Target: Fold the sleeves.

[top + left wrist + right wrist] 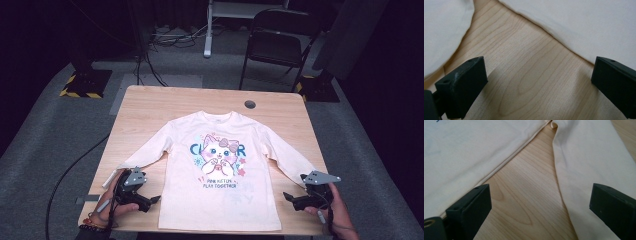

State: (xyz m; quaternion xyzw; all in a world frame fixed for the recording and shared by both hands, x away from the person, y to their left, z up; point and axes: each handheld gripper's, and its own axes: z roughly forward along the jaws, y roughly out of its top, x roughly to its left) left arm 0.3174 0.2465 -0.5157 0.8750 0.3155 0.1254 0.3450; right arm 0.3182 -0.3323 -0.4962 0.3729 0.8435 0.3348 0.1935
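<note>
- Shirt (220, 170), cream with long sleeves and a cat print, lies face up and spread flat between the two grippers, so that every edge can be reached from the person's side of the table (150, 102).
- Left gripper (150, 200) rests low at the near edge, its jaws spread wide and holding nothing; in the left gripper view they straddle bare wood, with the shirt's side edge (559, 37) just ahead and to one side and the left sleeve (441, 37) ahead on the other (a likely stance for taking either edge).
- Right gripper (292, 198) mirrors it at the other side, jaws likewise apart and empty; in the right gripper view the shirt's body hem seam (506, 157) runs ahead of one jaw and the right sleeve (586, 165) passes under the other.
- Both jaws point inward toward the garment, which suggests a symmetrical two-handed grasp, probably to start a fold.
- Sleeves lie angled outward, apart from the body, leaving wedges of wood where the jaws can settle.
</note>
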